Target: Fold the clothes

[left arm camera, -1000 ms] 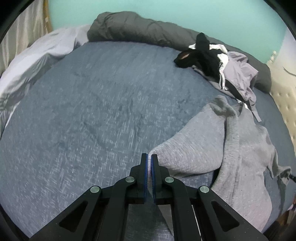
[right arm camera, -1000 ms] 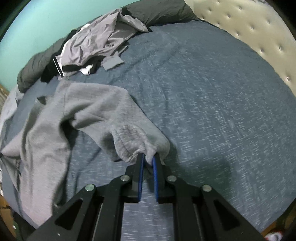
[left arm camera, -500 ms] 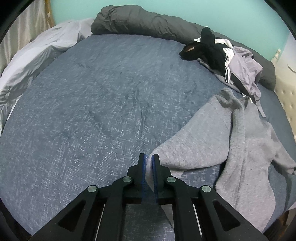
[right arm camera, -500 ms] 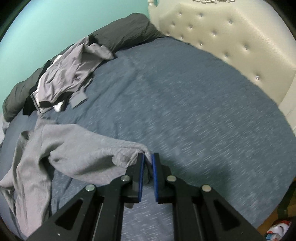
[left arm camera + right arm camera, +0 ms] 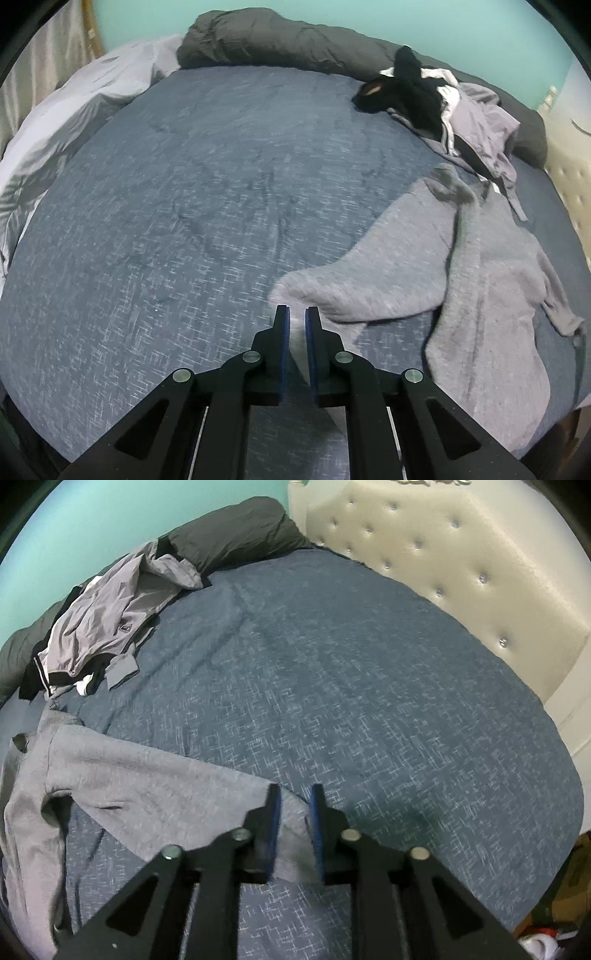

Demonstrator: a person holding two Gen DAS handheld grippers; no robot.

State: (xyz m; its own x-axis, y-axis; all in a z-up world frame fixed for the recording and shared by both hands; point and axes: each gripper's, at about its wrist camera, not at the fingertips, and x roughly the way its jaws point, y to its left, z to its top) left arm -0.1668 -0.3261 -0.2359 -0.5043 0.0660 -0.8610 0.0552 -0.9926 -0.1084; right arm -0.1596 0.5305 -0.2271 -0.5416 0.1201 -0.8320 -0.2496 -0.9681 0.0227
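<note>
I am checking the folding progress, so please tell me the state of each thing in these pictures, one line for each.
grey sweatshirt: unfolded, spread flat on the bed, some creases.
left gripper: nearly shut, pinching the sweatshirt's edge.
right gripper: jaws opening, sweatshirt cloth between them.
pile of clothes: crumpled, not folded, near the wall.
dark duvet: bunched along the wall.
blue bed cover: spread out, slightly wrinkled.

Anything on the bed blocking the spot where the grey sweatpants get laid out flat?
Nothing visible. The grey sweatpants lie on open blue bedspread. The pile of clothes sits apart by the dark duvet. Fabric lies between the jaws of the left gripper and the opening right gripper.
</note>
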